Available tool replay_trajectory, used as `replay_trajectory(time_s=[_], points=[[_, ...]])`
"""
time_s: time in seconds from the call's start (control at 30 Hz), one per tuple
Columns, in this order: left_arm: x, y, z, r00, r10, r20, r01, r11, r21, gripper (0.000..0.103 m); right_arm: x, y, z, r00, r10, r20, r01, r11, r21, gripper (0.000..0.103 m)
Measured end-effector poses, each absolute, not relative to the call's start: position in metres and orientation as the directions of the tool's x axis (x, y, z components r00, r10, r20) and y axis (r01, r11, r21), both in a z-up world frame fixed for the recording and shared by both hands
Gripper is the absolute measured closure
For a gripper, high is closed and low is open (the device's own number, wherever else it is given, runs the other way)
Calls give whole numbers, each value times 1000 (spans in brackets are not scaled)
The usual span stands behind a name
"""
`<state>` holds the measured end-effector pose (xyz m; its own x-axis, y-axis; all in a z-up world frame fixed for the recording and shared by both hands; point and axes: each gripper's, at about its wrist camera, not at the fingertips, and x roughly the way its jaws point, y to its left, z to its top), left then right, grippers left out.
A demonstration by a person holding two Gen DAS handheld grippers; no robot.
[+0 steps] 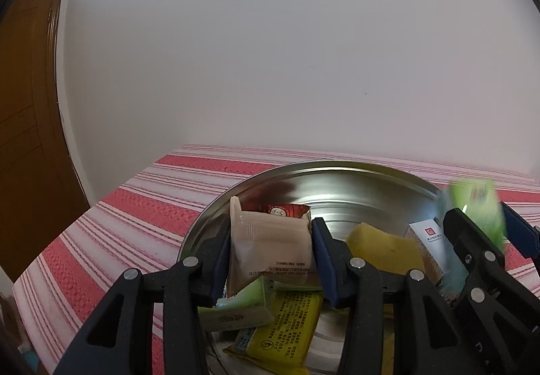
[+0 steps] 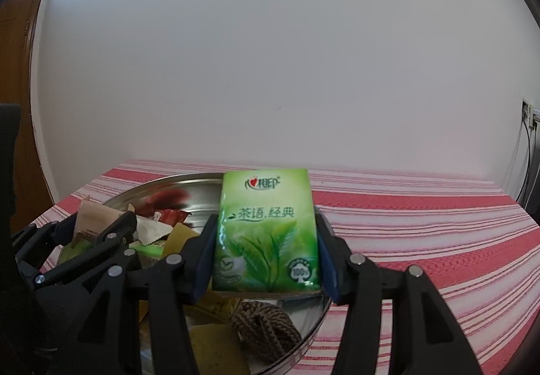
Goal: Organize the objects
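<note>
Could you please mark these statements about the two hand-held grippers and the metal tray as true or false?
1. The right hand-held gripper holds a green tissue pack upright. True.
2. The left hand-held gripper is empty. False: its pads clamp a beige sachet.
3. The round metal tray sits on a red and white striped cloth. True.
4. The metal tray holds nothing. False: a yellow packet, a yellow sponge and other packets lie in it.
5. A coil of brown braided rope lies in the tray below the tissue pack. True.
</note>
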<state>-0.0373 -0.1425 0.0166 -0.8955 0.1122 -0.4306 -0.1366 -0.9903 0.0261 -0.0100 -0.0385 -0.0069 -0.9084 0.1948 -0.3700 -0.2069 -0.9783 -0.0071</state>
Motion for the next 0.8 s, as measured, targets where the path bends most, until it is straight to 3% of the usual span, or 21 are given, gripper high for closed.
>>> replay_trajectory(time_s=[0.13,0.17,0.33,0.37,0.57,0.8], points=[[-38,-144,16,-896,97,-433,-115,-993,16,51,-6,-32,-5,-916,195,-351,-204,-979,-11,46],[-38,-147,16,-898,95,-430,-107,-994,4,45,-6,-32,-5,-916,193,-353,-203,-979,-7,44],[-30,-159,18,-921,91,-379,-73,-995,-61,10,5,-18,-2,-918,220,-329,-256,-964,69,2],[-29,-159,18,-924,93,-371,-75,-995,-61,5,11,-15,2,-922,236,-306,-274,-958,87,0],[-23,-144,17,-929,71,-364,-81,-997,14,2,33,-13,6,-938,256,-233,-287,-952,110,0],[-21,-149,15,-916,88,-391,-85,-996,-25,2,39,-13,14,-946,263,-187,-283,-955,92,0]])
